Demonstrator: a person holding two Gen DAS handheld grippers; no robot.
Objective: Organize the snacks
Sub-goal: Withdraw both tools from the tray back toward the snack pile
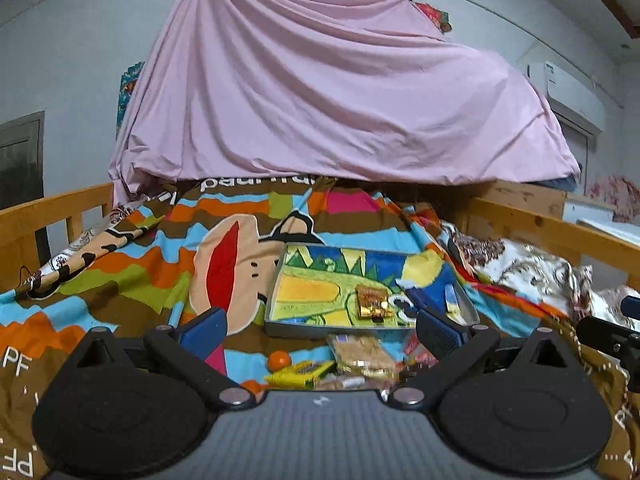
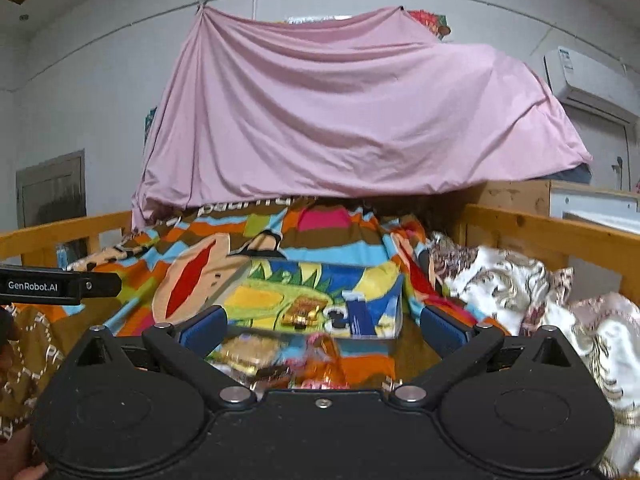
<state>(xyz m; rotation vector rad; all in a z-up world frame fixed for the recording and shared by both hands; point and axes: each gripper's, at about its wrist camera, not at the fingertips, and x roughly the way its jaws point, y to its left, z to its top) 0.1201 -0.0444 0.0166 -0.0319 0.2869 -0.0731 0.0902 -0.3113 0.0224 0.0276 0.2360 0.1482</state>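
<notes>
A clear shallow tray (image 1: 276,280) lies on the colourful bedspread, also in the right wrist view (image 2: 394,320). One gold-wrapped snack (image 1: 372,300) lies inside it (image 2: 302,312). A heap of loose snacks lies in front of the tray: a yellow packet (image 1: 300,370), a brown biscuit pack (image 1: 362,354), a small orange ball (image 1: 279,360), and an orange wrapper (image 2: 324,364). My left gripper (image 1: 322,328) is open and empty above the heap. My right gripper (image 2: 322,326) is open and empty above the heap near the tray's front edge.
Wooden bed rails (image 1: 52,216) (image 2: 560,232) run along both sides. A pink sheet (image 1: 320,92) hangs over the far end. A floral quilt (image 2: 520,280) is bunched at the right. The other gripper shows at the left edge of the right wrist view (image 2: 48,284).
</notes>
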